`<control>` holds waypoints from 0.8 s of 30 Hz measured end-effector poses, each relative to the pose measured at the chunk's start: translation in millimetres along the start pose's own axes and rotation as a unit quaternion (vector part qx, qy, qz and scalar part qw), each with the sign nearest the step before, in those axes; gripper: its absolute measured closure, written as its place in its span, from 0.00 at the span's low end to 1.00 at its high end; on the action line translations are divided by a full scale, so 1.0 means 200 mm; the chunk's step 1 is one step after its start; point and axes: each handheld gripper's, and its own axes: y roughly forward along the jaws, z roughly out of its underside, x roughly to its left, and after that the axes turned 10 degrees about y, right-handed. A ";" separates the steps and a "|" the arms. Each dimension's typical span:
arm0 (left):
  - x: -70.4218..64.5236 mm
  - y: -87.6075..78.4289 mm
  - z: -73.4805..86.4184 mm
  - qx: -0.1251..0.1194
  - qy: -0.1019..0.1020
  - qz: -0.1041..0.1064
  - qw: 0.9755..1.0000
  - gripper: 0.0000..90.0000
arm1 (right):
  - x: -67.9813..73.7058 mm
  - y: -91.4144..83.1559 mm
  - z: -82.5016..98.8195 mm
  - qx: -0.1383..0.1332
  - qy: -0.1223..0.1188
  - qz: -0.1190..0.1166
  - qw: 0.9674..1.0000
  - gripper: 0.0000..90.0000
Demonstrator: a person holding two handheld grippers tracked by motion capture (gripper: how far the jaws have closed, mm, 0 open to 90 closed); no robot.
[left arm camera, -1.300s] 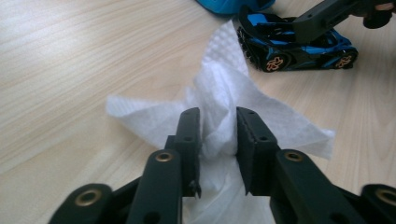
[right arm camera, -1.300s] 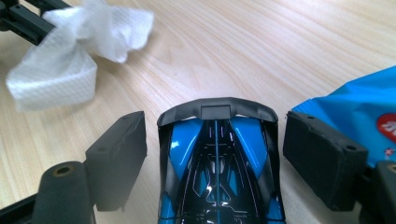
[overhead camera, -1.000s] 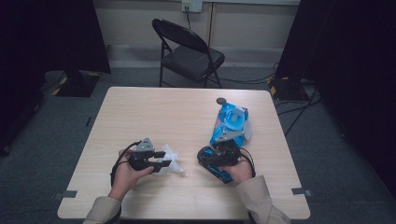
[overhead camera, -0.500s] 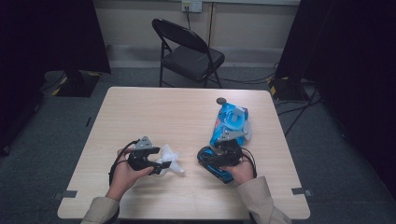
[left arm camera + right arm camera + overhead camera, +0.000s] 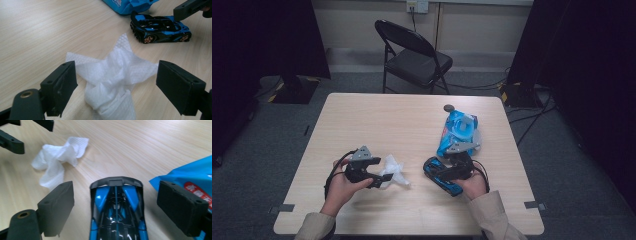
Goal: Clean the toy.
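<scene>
— Tissue first: where is it lying?

— Crumpled on the bench, near the front edge on the person's left, between the jaws of the left tongs. Those jaws have just been opening; they stand wide now and the pads press on nothing.

— And the toy car?

— On its wheels just to the right, between the jaws of the right tongs, which are spread wide and clear of its sides. A blue wipes pack lies just beyond it.

— Any free room?

— The bench's far left half is bare wood. A folding chair stands behind the far edge.
</scene>
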 end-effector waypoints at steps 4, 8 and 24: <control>0.00 -0.03 0.00 0.006 0.004 -0.006 1.000 0.18 | 0.00 -0.01 0.00 0.001 -0.002 -0.003 1.000 0.13; 0.00 -0.05 0.00 0.006 0.003 -0.007 1.000 0.18 | 0.00 -0.03 0.01 0.003 -0.003 -0.003 1.000 0.10; 0.01 -0.10 0.05 0.014 -0.004 -0.008 1.000 0.18 | -0.03 -0.10 0.06 0.011 -0.011 0.002 1.000 0.06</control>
